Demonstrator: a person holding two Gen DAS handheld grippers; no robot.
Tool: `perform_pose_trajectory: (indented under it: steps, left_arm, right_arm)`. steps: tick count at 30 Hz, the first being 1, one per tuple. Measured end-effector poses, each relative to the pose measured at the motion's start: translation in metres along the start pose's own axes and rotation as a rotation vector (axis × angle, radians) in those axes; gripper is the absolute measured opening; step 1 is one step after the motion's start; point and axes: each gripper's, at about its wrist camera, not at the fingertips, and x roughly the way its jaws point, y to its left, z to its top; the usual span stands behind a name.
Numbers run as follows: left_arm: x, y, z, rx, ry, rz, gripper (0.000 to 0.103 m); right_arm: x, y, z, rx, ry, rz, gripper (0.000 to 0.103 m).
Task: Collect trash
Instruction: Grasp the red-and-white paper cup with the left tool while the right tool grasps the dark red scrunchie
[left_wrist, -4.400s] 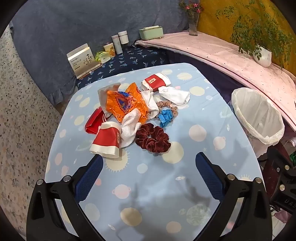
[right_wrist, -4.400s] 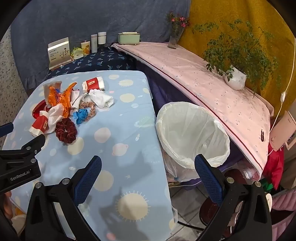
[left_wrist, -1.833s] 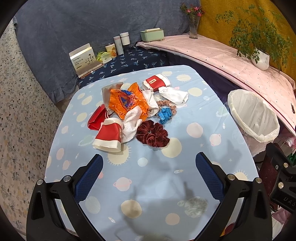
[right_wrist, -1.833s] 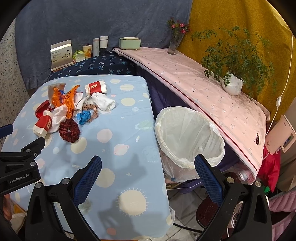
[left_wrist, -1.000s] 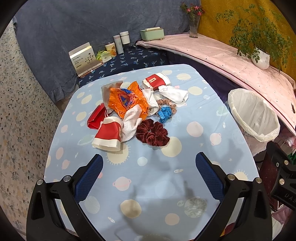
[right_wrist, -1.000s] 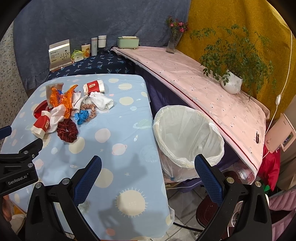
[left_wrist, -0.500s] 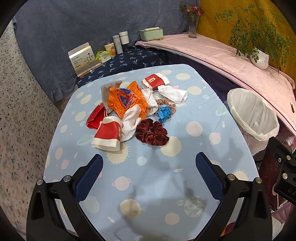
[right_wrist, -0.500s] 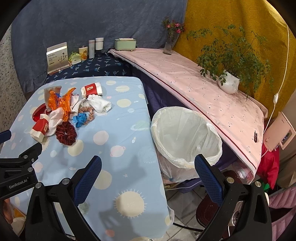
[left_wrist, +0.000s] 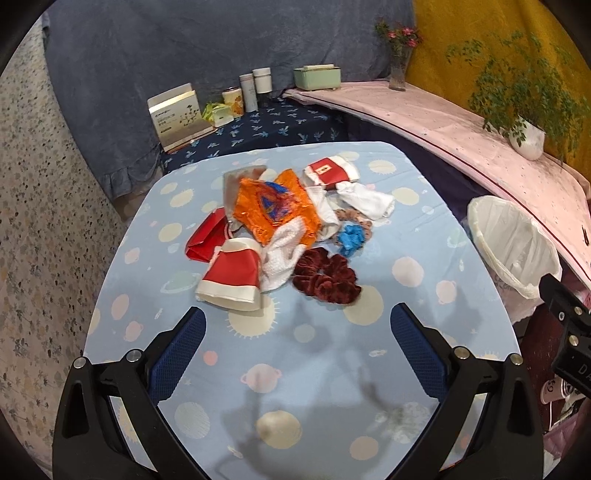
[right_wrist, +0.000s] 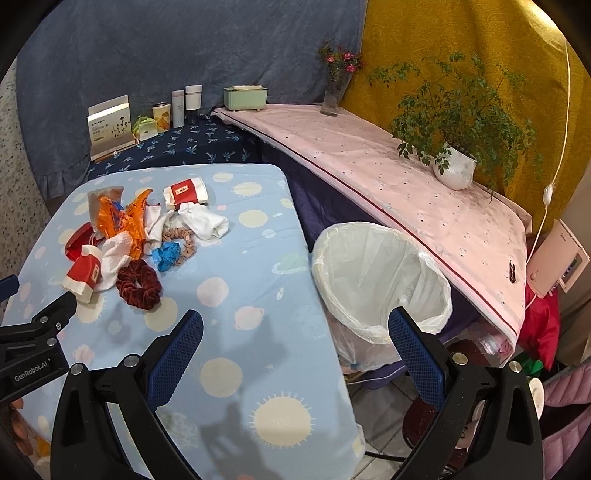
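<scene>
A heap of trash lies mid-table: a red and white paper cup (left_wrist: 231, 278), an orange wrapper (left_wrist: 275, 210), white tissues (left_wrist: 282, 251), a flat red packet (left_wrist: 205, 236), a second red and white cup (left_wrist: 330, 171), a dark red scrunchie (left_wrist: 327, 275) and a blue scrap (left_wrist: 351, 238). My left gripper (left_wrist: 295, 350) hangs open above the near table, short of the heap. My right gripper (right_wrist: 295, 350) is open and empty over the table's right edge, beside the white-lined bin (right_wrist: 380, 280). The scrunchie (right_wrist: 138, 284) shows left of it.
The table (left_wrist: 303, 387) wears a light blue planet-print cloth. Behind it a dark blue shelf (left_wrist: 258, 129) holds a card box, jars and a green container. A pink-covered ledge (right_wrist: 369, 166) with a potted plant (right_wrist: 456, 170) and flower vase runs along the right.
Both grippers have drifted only slightly; the views shifted a little. Nothing on the table has moved and both grippers stay open.
</scene>
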Motion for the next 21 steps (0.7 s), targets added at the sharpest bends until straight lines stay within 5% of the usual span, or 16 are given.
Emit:
perform_pose_trajectory:
  steps: [21]
  left_arm:
    - [0.068, 0.121, -0.012, -0.162, 0.079, 0.011, 0.096]
  right_arm:
    - [0.069, 0.119, 0.002, -0.017, 0.052, 0.145, 0.096]
